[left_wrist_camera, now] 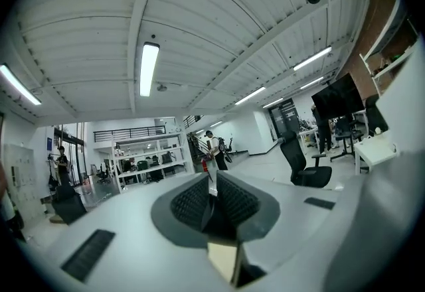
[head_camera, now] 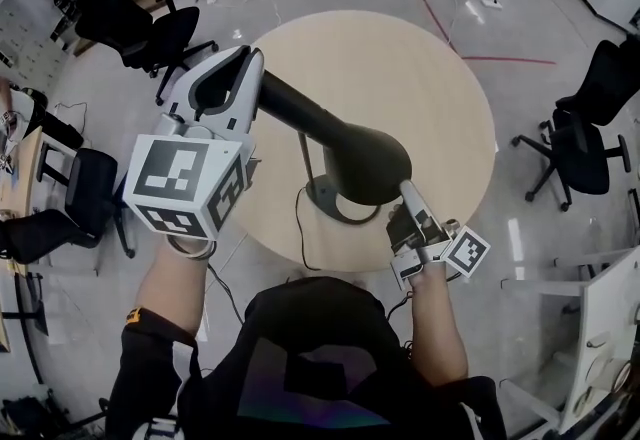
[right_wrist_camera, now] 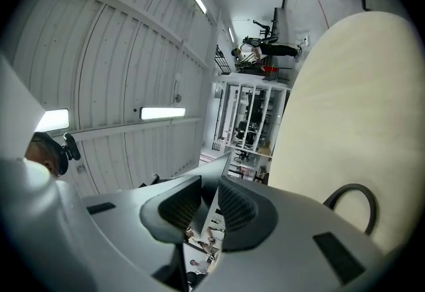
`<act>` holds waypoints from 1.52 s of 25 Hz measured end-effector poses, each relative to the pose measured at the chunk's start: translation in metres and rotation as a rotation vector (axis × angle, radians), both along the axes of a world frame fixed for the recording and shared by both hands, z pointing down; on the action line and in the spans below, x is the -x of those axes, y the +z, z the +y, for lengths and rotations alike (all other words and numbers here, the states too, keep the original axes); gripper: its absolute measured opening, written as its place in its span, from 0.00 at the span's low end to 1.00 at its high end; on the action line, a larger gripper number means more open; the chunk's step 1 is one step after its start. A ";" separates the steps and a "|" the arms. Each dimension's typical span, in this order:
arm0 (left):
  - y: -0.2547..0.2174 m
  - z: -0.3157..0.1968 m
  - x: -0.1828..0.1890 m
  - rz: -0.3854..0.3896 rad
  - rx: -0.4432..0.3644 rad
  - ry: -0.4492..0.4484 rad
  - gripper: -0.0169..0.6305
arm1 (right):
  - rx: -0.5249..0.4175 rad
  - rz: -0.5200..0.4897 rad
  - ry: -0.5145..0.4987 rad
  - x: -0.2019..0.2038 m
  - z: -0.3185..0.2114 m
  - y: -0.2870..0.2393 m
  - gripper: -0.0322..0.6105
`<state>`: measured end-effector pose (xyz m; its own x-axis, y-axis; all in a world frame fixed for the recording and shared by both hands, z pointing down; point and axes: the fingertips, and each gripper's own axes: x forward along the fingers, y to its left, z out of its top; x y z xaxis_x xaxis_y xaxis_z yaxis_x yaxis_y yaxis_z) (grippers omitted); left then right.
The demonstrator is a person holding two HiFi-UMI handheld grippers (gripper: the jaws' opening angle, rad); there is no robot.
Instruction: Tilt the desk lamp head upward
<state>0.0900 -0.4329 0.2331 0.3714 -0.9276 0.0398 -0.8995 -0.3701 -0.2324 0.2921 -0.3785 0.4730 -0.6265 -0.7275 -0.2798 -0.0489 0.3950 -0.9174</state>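
A black desk lamp stands on the round beige table point(head_camera: 400, 68), with its ring base point(head_camera: 325, 200) near the front edge. Its cone-shaped head point(head_camera: 365, 163) points toward me. My right gripper point(head_camera: 405, 190) is at the near rim of the head, shut on that rim. In the right gripper view a thin grey edge of the lamp head point(right_wrist_camera: 222, 164) runs between the pads of the right gripper point(right_wrist_camera: 209, 201). My left gripper point(head_camera: 245, 58) is raised in front of the lamp's narrow end and hides it. In its own view the left gripper point(left_wrist_camera: 212, 194) is shut on nothing and faces the ceiling.
The lamp's cable point(head_camera: 298, 228) drops over the table's near edge. Black office chairs stand at the left point(head_camera: 150, 33), near left point(head_camera: 80, 193) and right point(head_camera: 590, 128). White furniture point(head_camera: 610, 328) is at the lower right. A dark curved piece, probably the lamp base point(right_wrist_camera: 352, 204), shows on the tabletop.
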 end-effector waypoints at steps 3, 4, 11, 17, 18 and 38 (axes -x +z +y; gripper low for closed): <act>0.004 -0.002 0.017 0.044 0.007 0.007 0.16 | -0.010 0.011 0.023 0.000 0.002 -0.010 0.18; 0.006 -0.002 0.022 0.057 0.011 0.010 0.16 | -0.014 0.015 0.032 0.000 0.003 -0.015 0.18; 0.019 -0.001 0.042 0.139 0.049 0.022 0.15 | -0.067 0.070 0.093 -0.021 0.013 -0.063 0.16; 0.031 -0.002 0.051 0.206 0.084 0.046 0.15 | -0.101 0.161 0.128 -0.033 0.018 -0.105 0.15; 0.033 -0.002 0.052 0.218 0.089 0.050 0.15 | -0.104 0.179 0.130 -0.034 0.019 -0.111 0.14; 0.076 -0.014 0.077 0.329 0.229 0.129 0.10 | -0.280 0.503 0.196 0.002 0.022 -0.252 0.14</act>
<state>0.0131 -0.4474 0.3092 0.5112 -0.8537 0.0998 -0.8549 -0.4931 0.1613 0.2896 -0.3568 0.2207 -0.5931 -0.7844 -0.1813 -0.5460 0.5574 -0.6255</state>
